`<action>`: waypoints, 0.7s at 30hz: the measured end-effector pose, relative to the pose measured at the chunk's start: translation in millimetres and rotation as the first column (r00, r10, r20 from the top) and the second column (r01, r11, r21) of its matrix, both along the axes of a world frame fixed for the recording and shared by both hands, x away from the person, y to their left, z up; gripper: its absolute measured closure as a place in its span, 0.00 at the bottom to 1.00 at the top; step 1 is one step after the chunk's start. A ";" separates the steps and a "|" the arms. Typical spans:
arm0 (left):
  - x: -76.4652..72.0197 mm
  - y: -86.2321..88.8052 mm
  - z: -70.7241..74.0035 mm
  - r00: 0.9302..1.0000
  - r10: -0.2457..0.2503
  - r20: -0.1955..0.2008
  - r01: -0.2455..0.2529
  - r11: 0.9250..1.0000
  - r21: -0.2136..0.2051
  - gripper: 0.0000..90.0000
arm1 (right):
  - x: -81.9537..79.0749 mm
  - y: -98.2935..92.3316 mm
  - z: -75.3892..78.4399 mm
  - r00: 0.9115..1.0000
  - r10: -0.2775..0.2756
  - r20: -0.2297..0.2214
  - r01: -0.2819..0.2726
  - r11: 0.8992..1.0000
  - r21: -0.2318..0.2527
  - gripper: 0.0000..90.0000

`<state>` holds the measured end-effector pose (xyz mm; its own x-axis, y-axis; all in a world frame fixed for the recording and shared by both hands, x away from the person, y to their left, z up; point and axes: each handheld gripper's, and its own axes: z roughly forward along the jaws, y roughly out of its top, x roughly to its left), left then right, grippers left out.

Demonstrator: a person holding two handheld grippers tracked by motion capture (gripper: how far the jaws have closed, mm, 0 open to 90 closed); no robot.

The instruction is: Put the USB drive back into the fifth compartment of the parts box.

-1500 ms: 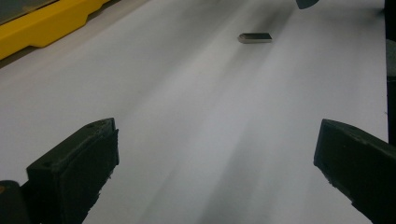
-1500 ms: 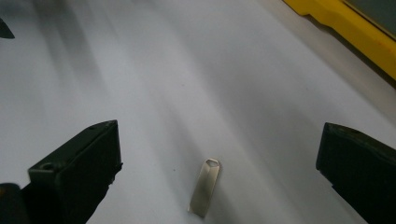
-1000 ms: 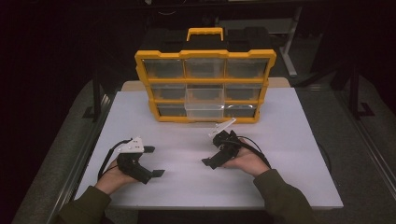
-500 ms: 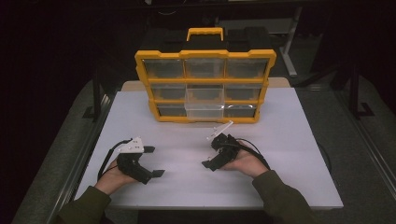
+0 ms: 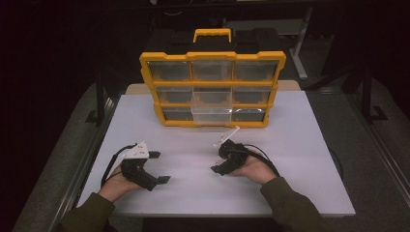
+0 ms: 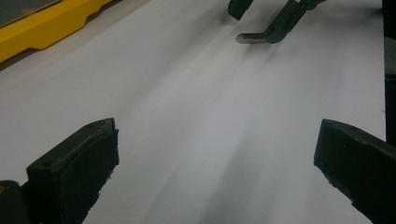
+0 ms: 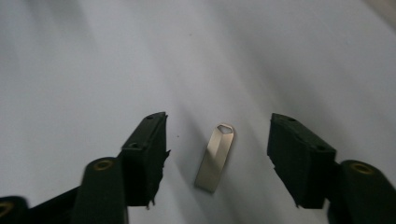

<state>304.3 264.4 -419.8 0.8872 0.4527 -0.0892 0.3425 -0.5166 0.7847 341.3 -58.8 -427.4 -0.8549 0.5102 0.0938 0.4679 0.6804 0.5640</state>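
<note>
High view: a white table [image 5: 300, 145] in a dark room carries one yellow organizer [image 5: 212, 89] of nine clear drawers; its middle bottom drawer [image 5: 211, 112] stands pulled forward. In front of the organizer, two hand-held tongs rest well apart: the left gripper [image 5: 159, 167] and the right gripper [image 5: 223, 157], both spread.

Left gripper view: its two jaws gape over bare table, holding nothing; the organizer's yellow edge lies at upper left.

Right gripper view: one slim metal USB stick [image 7: 215, 157] lies flat on the table between the parted jaws, touching neither. Judged from this, the pick-up is not yet made; grasping, and probably stowing in the open drawer, remain.
</note>
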 end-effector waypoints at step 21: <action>-0.9 -0.9 1.0 1.000 -0.001 0.002 0.001 1.000 0.000 0.00 | -0.5 1.4 -3.8 1.000 0.021 -0.015 -0.022 0.999 -0.050 0.83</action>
<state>303.5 263.6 -418.7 0.8877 0.4520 -0.0877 0.3409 -0.5171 0.7851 340.9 -57.4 -431.3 -0.8645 0.4960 0.0813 0.4608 0.7175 0.5223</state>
